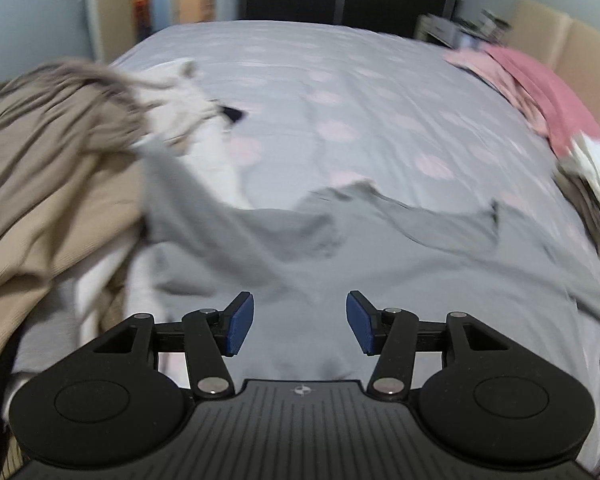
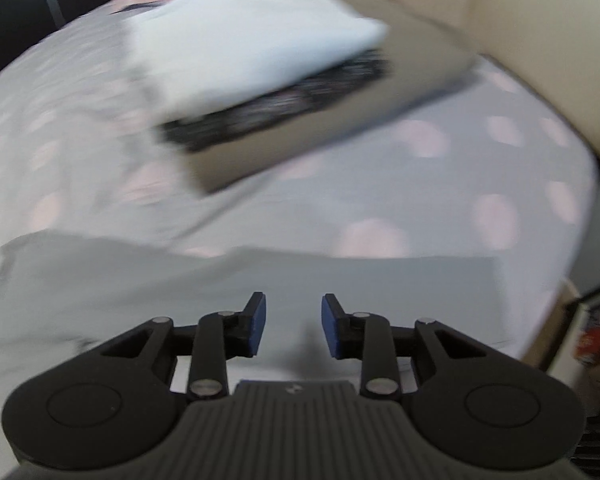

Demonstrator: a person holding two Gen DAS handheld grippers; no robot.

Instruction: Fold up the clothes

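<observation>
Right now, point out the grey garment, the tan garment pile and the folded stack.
grey garment (image 1: 300, 240): left wrist view, middle of the spread cloth.
tan garment pile (image 1: 48, 168): left wrist view, its broad tan face.
folded stack (image 2: 244, 48): right wrist view, white top piece.

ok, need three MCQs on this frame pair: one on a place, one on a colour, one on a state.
1. Where does the folded stack lie, seen from the right wrist camera?
A. Beyond the grey garment, near the beige headboard
B. Between the gripper's jaws
C. On the floor

2. What colour are the spots on the bedsheet?
A. Green
B. Pink
C. Black

3. What is the state of the left gripper?
A. Shut on the grey garment
B. Shut on nothing
C. Open, nothing between its pads

Answers:
1 A: the stack sits on the sheet past the grey garment, beside the headboard.
2 B: pale pink ovals dot the grey sheet.
3 C: the blue pads stand apart over the cloth, gripping nothing.
</observation>
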